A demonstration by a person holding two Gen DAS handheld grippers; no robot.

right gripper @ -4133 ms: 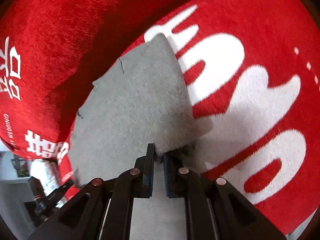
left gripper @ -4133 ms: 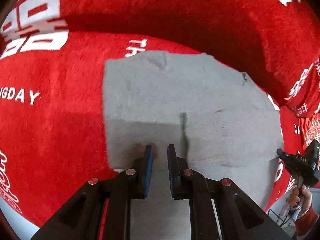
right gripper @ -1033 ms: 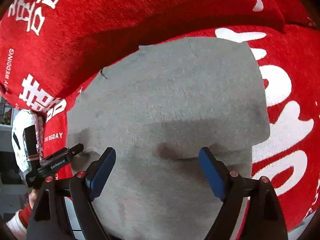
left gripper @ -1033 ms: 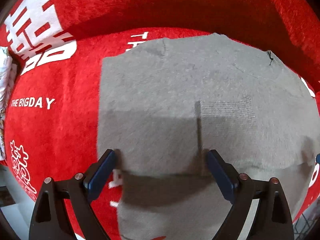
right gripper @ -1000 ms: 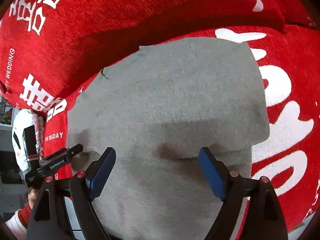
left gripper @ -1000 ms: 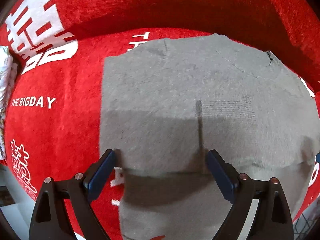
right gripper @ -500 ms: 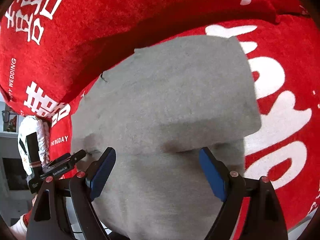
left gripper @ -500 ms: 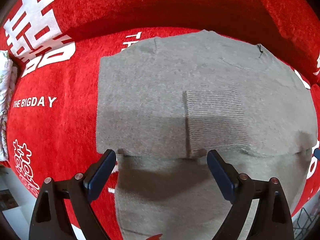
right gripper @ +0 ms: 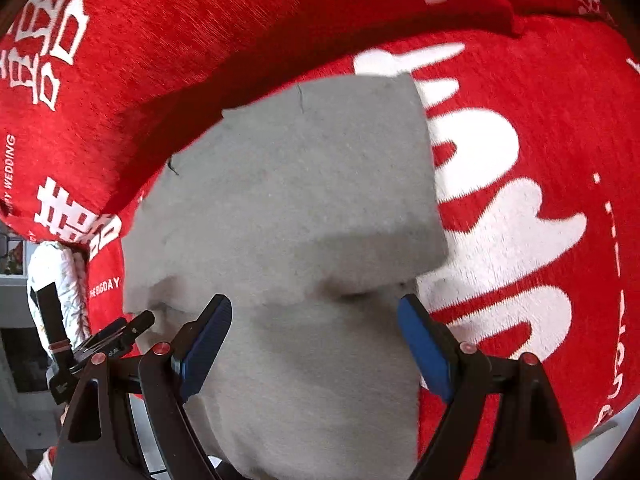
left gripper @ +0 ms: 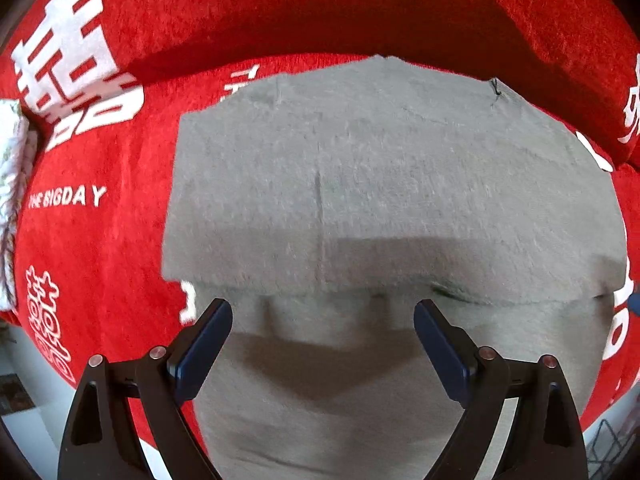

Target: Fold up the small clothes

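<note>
A grey knitted garment [left gripper: 380, 184] lies folded on a red cover, its upper layer doubled over the lower part, which hangs toward me. My left gripper [left gripper: 322, 340] is open and empty, hovering just above the lower layer below the fold edge. In the right wrist view the same garment [right gripper: 296, 184] fills the middle. My right gripper [right gripper: 314, 340] is open and empty over the lower layer. The left gripper [right gripper: 116, 336] shows at the garment's left edge in that view.
The red sofa cover [left gripper: 92, 240] with white lettering [right gripper: 500, 184] spreads under and around the garment, with a red backrest [left gripper: 320, 8] behind. A white patterned cloth [right gripper: 60, 280] sits at the far left. A wire basket [left gripper: 604, 448] shows at the lower right.
Both grippers, shut on the garment four seconds ago, have let it go and opened. Over the last second both have drawn back toward me, showing more of the lower layer.
</note>
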